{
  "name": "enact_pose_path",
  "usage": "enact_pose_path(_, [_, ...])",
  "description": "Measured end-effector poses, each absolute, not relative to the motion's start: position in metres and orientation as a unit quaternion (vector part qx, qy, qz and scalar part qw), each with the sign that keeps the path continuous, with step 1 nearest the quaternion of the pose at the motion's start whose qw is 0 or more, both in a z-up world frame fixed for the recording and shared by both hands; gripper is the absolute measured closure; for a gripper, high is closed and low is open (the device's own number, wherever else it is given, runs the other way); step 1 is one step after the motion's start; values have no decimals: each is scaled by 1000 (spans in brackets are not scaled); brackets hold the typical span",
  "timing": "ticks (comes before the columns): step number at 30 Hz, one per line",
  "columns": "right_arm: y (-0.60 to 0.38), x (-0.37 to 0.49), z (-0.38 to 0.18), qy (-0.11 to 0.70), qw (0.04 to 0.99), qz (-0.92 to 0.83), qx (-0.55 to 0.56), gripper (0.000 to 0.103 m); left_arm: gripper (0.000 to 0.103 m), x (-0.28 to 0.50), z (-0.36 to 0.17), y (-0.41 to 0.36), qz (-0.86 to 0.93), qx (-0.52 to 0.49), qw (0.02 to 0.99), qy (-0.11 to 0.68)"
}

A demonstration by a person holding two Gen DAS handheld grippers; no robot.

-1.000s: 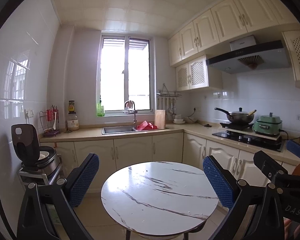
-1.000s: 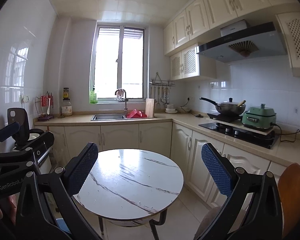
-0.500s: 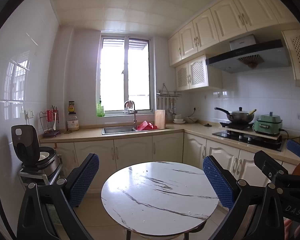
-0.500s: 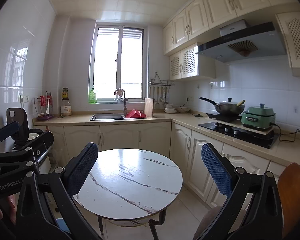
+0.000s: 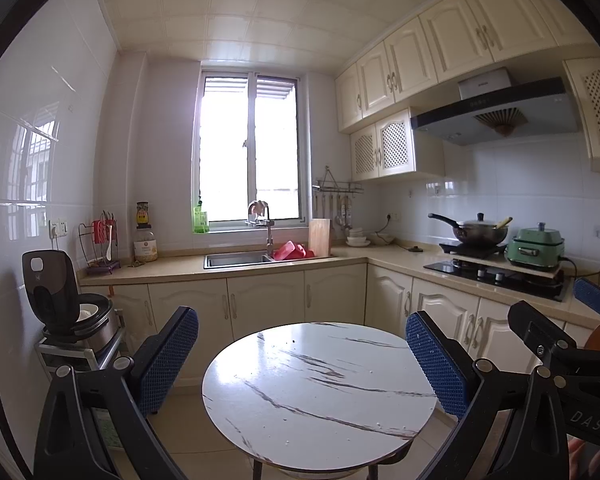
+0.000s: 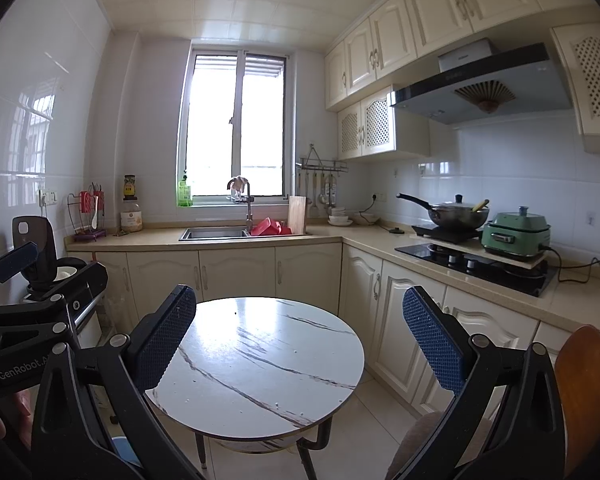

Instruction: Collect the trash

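No trash shows in either view. A round white marble table (image 5: pixel 320 384) stands in front of me; it also shows in the right wrist view (image 6: pixel 260 360). Only tiny crumbs lie on it. My left gripper (image 5: pixel 302 354) is open and empty, held above the table's near side. My right gripper (image 6: pixel 300 330) is open and empty, also above the table. The right gripper (image 5: pixel 596 308) shows at the right edge of the left wrist view, and the left gripper (image 6: pixel 12 264) at the left edge of the right wrist view.
An open rice cooker (image 5: pixel 66 312) sits on a rack at the left. The counter holds a sink (image 5: pixel 236 259), red tubs (image 5: pixel 290 250), a wok (image 5: pixel 478 232) and a green cooker (image 5: pixel 536 249). A brown chair back (image 6: pixel 588 392) is at the right.
Both views have barely shifted; the grippers stay open and almost still.
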State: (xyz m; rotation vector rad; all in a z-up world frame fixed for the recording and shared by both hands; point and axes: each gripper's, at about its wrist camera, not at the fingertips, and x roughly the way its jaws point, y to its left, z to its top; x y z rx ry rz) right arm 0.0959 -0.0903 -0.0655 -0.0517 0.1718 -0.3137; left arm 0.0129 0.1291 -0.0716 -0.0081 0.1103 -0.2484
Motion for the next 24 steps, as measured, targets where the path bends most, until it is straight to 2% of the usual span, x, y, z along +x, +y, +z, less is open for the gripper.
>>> enact_pose_path(24, [-91, 96, -66, 85, 984, -157, -26, 0, 1, 14, -72, 134, -124, -3, 991, 54])
